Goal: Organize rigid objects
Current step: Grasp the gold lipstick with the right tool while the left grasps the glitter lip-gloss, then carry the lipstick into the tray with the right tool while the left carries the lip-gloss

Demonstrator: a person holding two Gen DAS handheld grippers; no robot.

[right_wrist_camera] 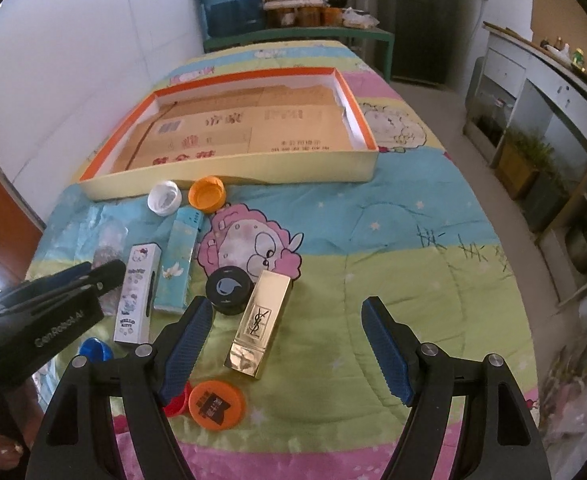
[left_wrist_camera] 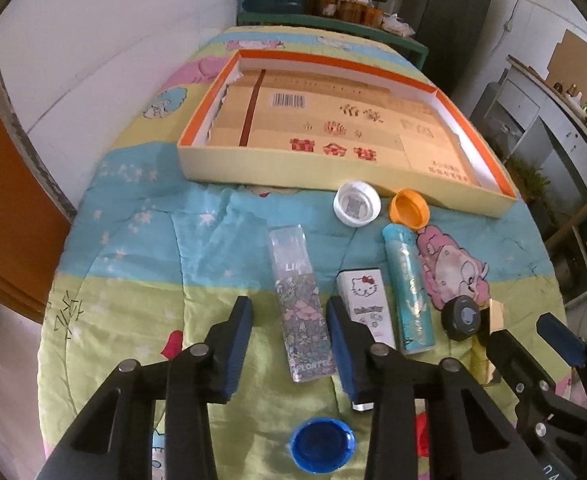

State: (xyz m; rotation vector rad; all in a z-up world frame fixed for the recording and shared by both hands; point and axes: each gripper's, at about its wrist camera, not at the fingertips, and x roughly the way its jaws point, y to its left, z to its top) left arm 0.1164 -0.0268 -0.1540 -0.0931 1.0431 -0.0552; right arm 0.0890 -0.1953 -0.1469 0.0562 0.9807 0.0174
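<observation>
Shallow orange-rimmed cardboard tray (left_wrist_camera: 473, 196) at quilt's far end: nothing in it yet. Boxes, caps lie loose near edge. My left gripper (left_wrist_camera: 291, 344) spread wide around clear floral box (left_wrist_camera: 301, 308), not gripping; right gripper (right_wrist_camera: 289, 344) gaping beside gold lipstick case (right_wrist_camera: 259, 320), holding nothing.

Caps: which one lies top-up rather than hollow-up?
The orange printed cap nearest the right gripper; the white, other orange and blue caps show hollow insides.
</observation>
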